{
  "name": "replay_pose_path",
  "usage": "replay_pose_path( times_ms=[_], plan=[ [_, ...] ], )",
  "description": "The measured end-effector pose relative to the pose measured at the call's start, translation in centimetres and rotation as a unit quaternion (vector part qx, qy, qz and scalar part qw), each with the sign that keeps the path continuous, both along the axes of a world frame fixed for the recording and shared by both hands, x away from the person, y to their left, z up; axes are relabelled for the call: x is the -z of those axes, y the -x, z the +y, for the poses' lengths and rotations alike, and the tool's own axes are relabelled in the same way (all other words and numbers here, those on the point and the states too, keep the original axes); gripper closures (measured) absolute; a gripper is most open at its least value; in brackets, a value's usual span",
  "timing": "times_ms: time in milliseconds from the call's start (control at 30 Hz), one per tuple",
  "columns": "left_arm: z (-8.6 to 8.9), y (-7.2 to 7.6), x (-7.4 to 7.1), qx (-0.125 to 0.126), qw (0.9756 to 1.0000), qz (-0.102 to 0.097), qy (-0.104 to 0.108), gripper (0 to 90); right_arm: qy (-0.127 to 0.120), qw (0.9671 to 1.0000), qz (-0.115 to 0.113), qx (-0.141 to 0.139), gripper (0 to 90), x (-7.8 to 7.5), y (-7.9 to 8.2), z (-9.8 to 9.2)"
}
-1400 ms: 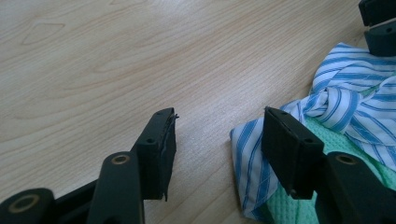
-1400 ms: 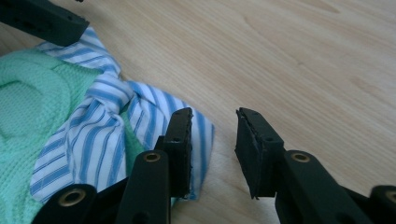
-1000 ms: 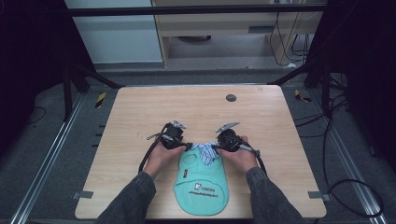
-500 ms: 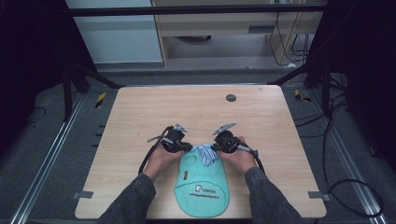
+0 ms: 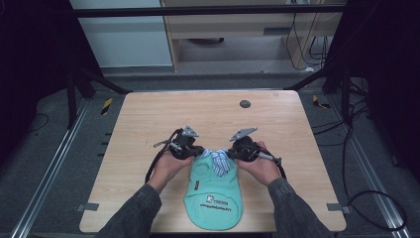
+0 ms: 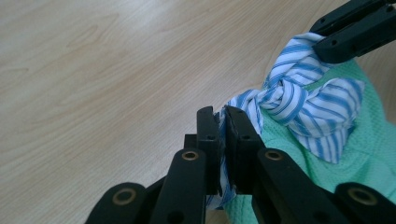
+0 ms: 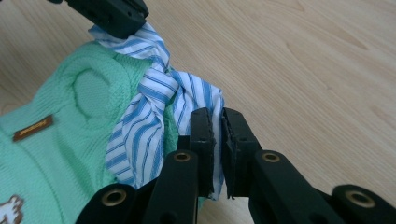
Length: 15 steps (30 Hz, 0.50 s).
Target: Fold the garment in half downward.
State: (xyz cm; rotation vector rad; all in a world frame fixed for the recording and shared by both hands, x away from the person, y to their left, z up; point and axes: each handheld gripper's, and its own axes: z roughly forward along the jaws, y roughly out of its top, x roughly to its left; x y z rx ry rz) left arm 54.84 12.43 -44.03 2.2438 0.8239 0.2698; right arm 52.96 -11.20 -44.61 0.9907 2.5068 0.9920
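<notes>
A mint-green knitted garment point(image 5: 213, 198) with a blue-and-white striped collar point(image 5: 218, 161) lies near the table's front edge. My left gripper point(image 5: 202, 151) holds the collar's left end and my right gripper point(image 5: 229, 152) its right end, so the collar is raised off the wood. In the left gripper view the left gripper point(image 6: 223, 116) is shut on striped cloth, with the knotted collar point(image 6: 299, 102) and the right gripper's jaws beyond it. In the right gripper view the right gripper point(image 7: 215, 119) pinches the striped cloth point(image 7: 154, 93) beside the green knit point(image 7: 70, 116).
The wooden table point(image 5: 148, 119) has bare room behind and to both sides of the garment. A small dark disc point(image 5: 244, 103) sits near its far edge. Metal rails and cables run along the floor on either side.
Both grippers have closed on the collar's ends and risen a little, lifting the collar off the table. The rest of the garment stays flat.
</notes>
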Motion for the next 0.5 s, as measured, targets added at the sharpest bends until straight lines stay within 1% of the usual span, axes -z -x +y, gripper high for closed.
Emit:
replay_pose_path(
  times_ms=[100, 133, 333, 500],
  plan=[
    [-0.2, 0.2, -0.8, 0.007, 0.9999, -0.007, 0.002, 85.2, 0.002, 1.0, -0.004, -0.002, 83.8, -0.6, 0.2, -0.3],
    [-0.2, 0.3, -1.0, 0.011, 0.9999, -0.008, -0.002, 85.3, 0.001, 1.0, -0.006, -0.001, 83.8, -0.7, 0.2, -0.3],
    [-0.3, 0.5, -2.0, 0.021, 0.9996, -0.016, -0.01, 85.4, 0.005, 0.9999, -0.011, -0.007, 84.0, -1.5, 0.4, -0.4],
    [-0.2, 0.6, -2.8, 0.026, 0.9993, -0.022, -0.013, 85.5, 0.016, 0.9996, -0.018, -0.015, 84.0, -2.5, 0.5, -0.3]
  ],
)
